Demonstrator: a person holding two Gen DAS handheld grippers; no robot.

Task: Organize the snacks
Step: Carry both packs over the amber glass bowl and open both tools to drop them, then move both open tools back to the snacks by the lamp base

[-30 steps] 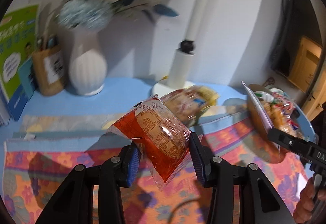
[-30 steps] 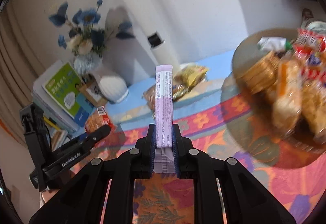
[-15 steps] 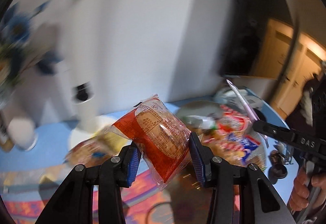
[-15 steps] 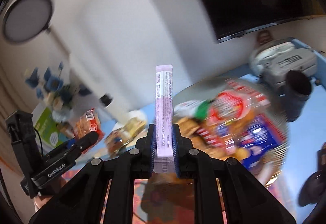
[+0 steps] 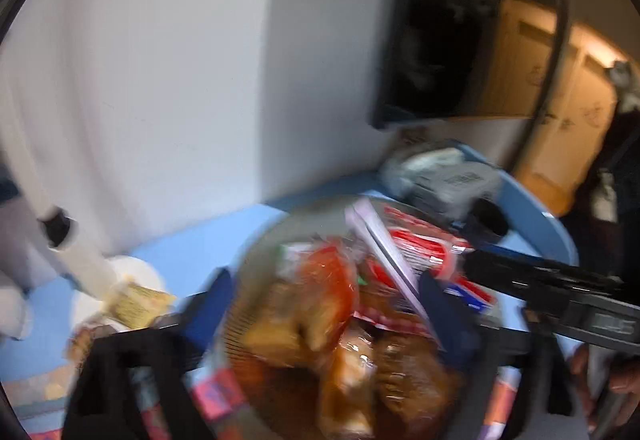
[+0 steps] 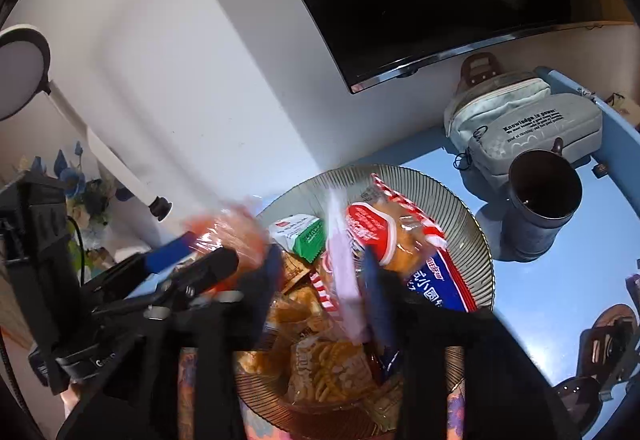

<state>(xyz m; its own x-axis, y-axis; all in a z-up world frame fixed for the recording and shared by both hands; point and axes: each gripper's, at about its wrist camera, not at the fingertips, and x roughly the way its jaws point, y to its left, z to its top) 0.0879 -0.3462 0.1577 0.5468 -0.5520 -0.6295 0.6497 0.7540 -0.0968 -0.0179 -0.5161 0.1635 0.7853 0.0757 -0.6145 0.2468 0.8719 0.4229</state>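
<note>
Both jaws have just been opening. Left hand-held gripper [image 5: 324, 304] wide, apparently releasing the red packet [image 5: 332, 280]; right hand-held gripper [image 6: 320, 268] half open, purple stick [image 6: 342, 280] dropping at 12 o'clock onto the plate [image 6: 452, 200].

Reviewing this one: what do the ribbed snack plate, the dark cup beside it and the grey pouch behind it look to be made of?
Plate: probably tinted glass, or clear plastic; fine radial ribs, glossy and see-through at the rim.
Cup: dark, matte outside with a dull sheen; metal or coated ceramic, cannot tell which.
Pouch: soft woven fabric, judging by its seams, zip and printed lettering.
</note>
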